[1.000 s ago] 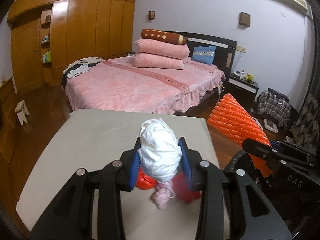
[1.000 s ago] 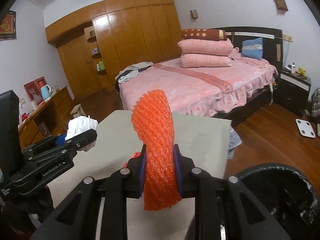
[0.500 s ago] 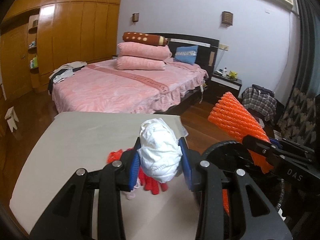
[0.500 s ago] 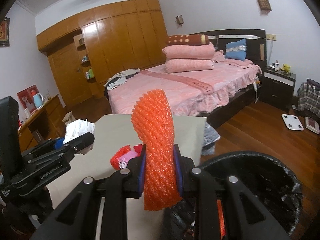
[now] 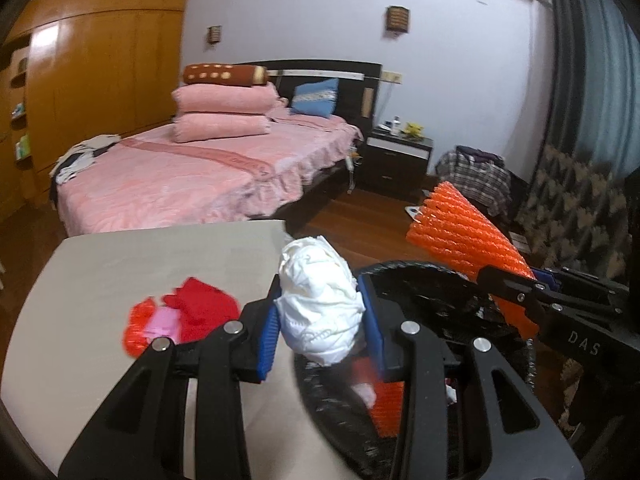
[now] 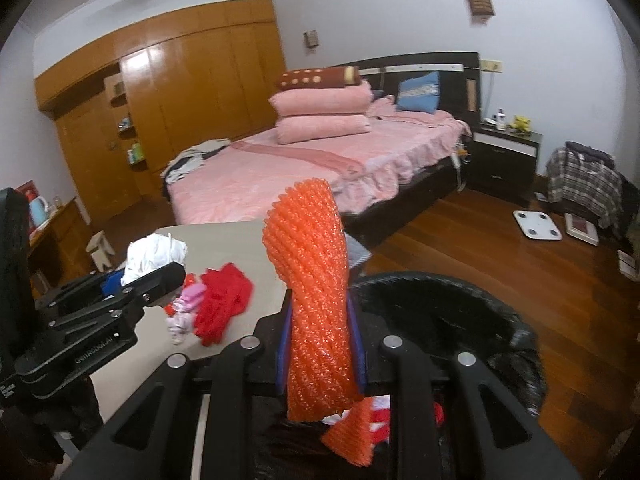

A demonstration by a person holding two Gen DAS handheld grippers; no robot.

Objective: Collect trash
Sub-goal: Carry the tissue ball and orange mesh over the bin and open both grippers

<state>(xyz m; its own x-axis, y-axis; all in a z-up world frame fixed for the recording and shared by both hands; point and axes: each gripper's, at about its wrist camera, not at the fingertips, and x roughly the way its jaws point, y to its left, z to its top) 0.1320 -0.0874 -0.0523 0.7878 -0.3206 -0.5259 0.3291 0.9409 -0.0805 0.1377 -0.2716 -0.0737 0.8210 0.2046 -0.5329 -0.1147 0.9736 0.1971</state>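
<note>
Both your grippers swung right since 1 s ago; bin (image 5: 432,292) came into view under them. Left gripper (image 5: 320,322): clamped on white tissue wad (image 5: 318,300), held at bin's near rim beside table (image 5: 132,256). Right gripper (image 6: 320,344): clamped on orange foam net (image 6: 316,280), upright over bin. Red & pink scraps (image 6: 218,304): lay on table, w/ more red and orange scraps inside bin.

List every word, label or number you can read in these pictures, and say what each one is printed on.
"DAS": on the side of the right gripper, seen from the left wrist view.
"GenRobot.AI": on the side of the left gripper, seen from the right wrist view; blurred, so this reading is uncertain.
Lettering on the bed's pink runner: too blurred to read.
</note>
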